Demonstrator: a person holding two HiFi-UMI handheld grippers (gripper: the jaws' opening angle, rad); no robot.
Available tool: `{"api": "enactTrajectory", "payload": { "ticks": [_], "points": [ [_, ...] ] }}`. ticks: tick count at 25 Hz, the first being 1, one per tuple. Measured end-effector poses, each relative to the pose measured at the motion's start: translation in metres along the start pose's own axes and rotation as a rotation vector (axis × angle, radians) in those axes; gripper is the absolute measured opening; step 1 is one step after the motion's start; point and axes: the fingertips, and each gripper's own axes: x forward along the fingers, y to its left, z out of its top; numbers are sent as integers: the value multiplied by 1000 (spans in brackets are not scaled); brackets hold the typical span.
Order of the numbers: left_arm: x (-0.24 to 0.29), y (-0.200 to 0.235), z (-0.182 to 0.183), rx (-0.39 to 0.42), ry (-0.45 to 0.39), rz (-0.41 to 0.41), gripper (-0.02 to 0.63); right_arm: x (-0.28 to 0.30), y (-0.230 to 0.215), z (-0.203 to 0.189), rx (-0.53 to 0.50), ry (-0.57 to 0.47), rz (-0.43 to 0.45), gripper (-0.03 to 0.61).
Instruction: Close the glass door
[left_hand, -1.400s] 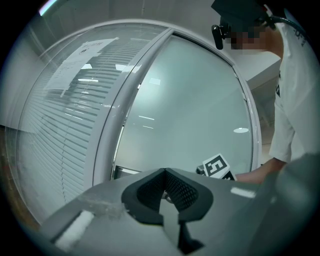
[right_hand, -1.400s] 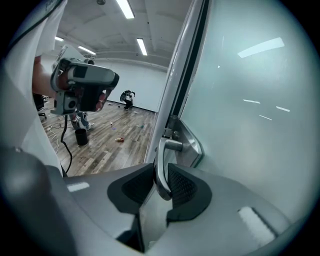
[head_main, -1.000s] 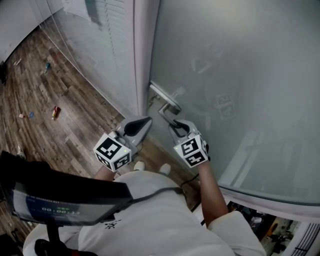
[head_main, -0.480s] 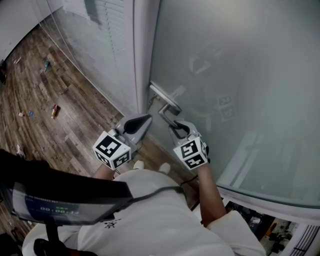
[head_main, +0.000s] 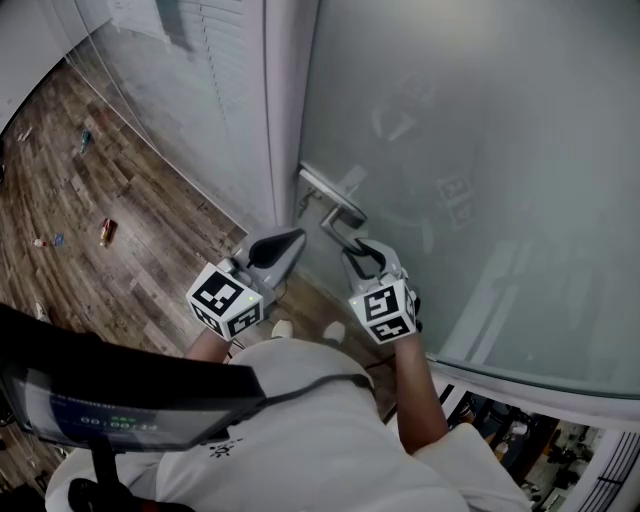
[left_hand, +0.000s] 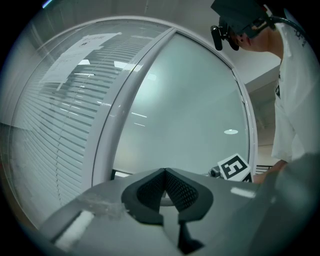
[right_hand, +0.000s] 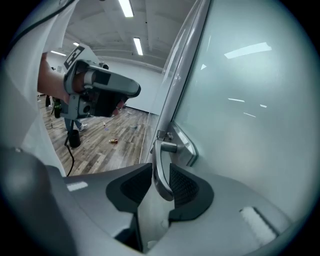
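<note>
Letting go looks like the step in hand. The right gripper (head_main: 360, 256) has just been opening its jaws, and the door handle (right_hand: 160, 165) stands between them with the pads spread clear rather than pinching it. The glass door (head_main: 480, 150) fills the right of the scene, its left edge lying along the white frame post (head_main: 285, 110), so it seems shut or very nearly so. The left gripper (left_hand: 164, 171) hangs just left of the handle, jaws pressed together on nothing.

Next, I judge, the right gripper needs to draw back toward the person, straight off the lever without snagging it.

No brand is readable. Both marker cubes (head_main: 382, 312) carry only black-and-white squares, and the paper sheet (left_hand: 80, 55) on the far left pane is too blurred to read.
</note>
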Motion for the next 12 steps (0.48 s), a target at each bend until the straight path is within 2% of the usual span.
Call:
{"api": "enactTrajectory", "payload": {
  "ticks": [5,12],
  "points": [
    [-2,6,-2,0,17,-26,6,-16,-1,17,94,-61,-51,118],
    [12,-2,1,4,1,-40,6,-64,-13,39,266,-238,-80,91]
  ]
}}
